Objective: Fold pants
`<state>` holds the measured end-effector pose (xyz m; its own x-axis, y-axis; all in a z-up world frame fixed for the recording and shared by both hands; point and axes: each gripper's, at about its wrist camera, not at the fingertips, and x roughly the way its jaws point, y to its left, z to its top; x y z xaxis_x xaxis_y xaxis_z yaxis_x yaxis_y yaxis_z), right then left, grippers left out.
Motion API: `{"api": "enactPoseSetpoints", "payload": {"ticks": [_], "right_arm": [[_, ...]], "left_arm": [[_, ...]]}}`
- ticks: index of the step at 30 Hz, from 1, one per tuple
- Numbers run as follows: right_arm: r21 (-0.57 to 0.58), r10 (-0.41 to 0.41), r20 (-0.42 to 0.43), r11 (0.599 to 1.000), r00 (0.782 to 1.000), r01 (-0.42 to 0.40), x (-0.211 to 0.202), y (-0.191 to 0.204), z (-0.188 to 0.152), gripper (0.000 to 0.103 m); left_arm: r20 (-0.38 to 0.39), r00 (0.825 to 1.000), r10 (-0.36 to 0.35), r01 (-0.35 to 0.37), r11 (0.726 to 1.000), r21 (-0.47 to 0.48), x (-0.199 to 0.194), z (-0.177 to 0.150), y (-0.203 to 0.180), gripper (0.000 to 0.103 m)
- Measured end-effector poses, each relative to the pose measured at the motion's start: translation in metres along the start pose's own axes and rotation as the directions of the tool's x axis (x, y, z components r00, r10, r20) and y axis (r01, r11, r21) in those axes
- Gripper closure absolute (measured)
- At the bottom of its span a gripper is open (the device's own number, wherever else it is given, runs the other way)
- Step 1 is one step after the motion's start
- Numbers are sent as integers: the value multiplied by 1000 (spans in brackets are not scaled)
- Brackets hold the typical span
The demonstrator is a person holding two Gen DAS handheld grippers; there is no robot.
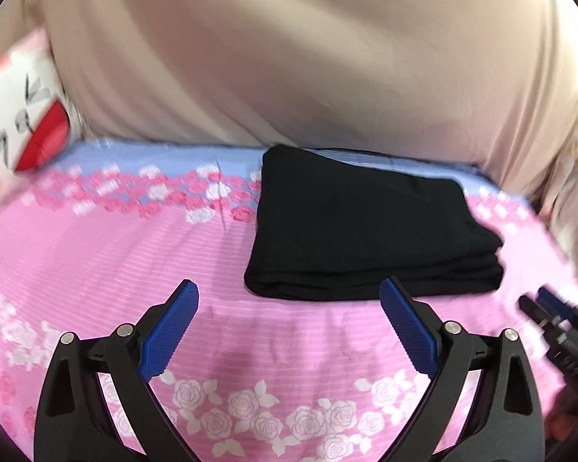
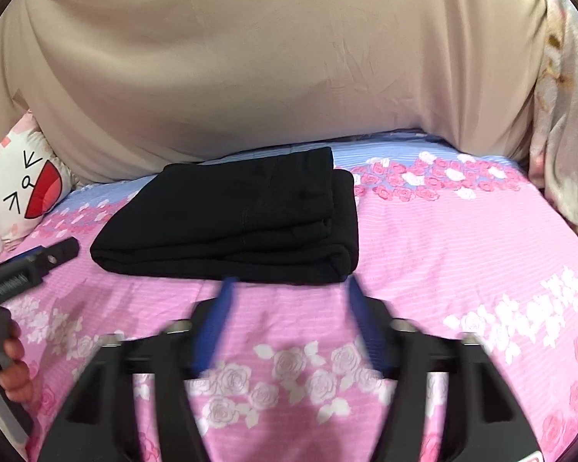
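Note:
The black pants (image 1: pixel 370 231) lie folded into a compact stack on the pink floral bedsheet (image 1: pixel 96 261); they also show in the right wrist view (image 2: pixel 235 219). My left gripper (image 1: pixel 289 296) is open and empty, just short of the stack's near edge. My right gripper (image 2: pixel 291 288) is open and empty, blurred, just short of the stack's near right corner. The right gripper shows at the right edge of the left wrist view (image 1: pixel 551 315), and the left gripper at the left edge of the right wrist view (image 2: pixel 54 254).
A large beige duvet (image 2: pixel 269 69) is piled behind the pants. A white cartoon-face pillow (image 2: pixel 23 188) lies at the far left. A patterned pillow (image 2: pixel 566 115) stands at the far right. The sheet (image 2: pixel 462 250) spreads right of the stack.

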<state>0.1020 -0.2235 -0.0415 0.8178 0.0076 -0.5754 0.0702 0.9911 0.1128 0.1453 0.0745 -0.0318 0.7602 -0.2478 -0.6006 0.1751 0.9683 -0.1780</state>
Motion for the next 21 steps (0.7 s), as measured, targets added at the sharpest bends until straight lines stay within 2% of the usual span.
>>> {"api": "enactPoseSetpoints", "payload": {"ticks": [3, 5, 6, 7, 8, 9, 10, 11, 12, 13, 15, 16, 17, 18, 20, 21], "right_arm": [[4, 35, -39, 999, 999, -35, 23, -10, 19, 30], [44, 62, -74, 997, 995, -59, 46, -18, 32, 30], [73, 88, -100, 994, 991, -81, 57, -22, 37, 30], [133, 137, -131, 984, 982, -119, 74, -29, 41, 30], [163, 160, -143, 977, 977, -136, 82, -32, 43, 41], [178, 176, -150, 973, 973, -149, 91, -33, 45, 56], [169, 172, -156, 975, 973, -146, 95, -33, 47, 81], [168, 184, -156, 973, 970, -158, 95, -33, 49, 88], [182, 214, -148, 966, 966, -186, 91, -34, 51, 89], [177, 210, -130, 967, 969, -185, 80, -36, 52, 90], [145, 152, -102, 980, 983, -137, 66, -39, 47, 91], [145, 133, -115, 983, 985, -116, 70, -42, 42, 91], [162, 121, -163, 982, 979, -94, 85, -48, 32, 91], [180, 140, -169, 978, 976, -109, 91, -51, 27, 91], [152, 135, -162, 982, 978, -111, 80, -48, 35, 87], [156, 123, -137, 983, 983, -101, 70, -48, 37, 82]], "left_arm": [[-65, 997, -33, 29, 998, -64, 28, 16, 16, 5], [-147, 988, -49, 36, 995, -89, 58, 20, 20, 6], [-171, 982, -82, 64, 992, -108, 67, 21, 21, 12], [-201, 969, -146, 118, 982, -145, 77, 21, 21, 17], [-224, 955, -192, 155, 973, -174, 85, 20, 19, 25], [-237, 954, -185, 143, 973, -182, 90, 20, 16, 34], [-237, 958, -159, 121, 978, -167, 90, 20, 13, 46], [-247, 959, -141, 109, 984, -138, 87, 20, 9, 68], [-243, 959, -148, 121, 985, -124, 80, 20, 7, 70], [-228, 961, -155, 130, 984, -119, 73, 20, 7, 70], [-223, 966, -133, 118, 990, -80, 67, 15, 3, 68], [-243, 964, -111, 102, 994, -49, 74, 10, 1, 66], [-251, 964, -91, 83, 996, -42, 80, 6, 1, 64], [-241, 968, -73, 64, 997, -46, 83, 3, 2, 59], [-231, 969, -83, 71, 996, -61, 79, 5, 4, 58], [-229, 969, -96, 81, 994, -74, 75, 7, 7, 54]]}}
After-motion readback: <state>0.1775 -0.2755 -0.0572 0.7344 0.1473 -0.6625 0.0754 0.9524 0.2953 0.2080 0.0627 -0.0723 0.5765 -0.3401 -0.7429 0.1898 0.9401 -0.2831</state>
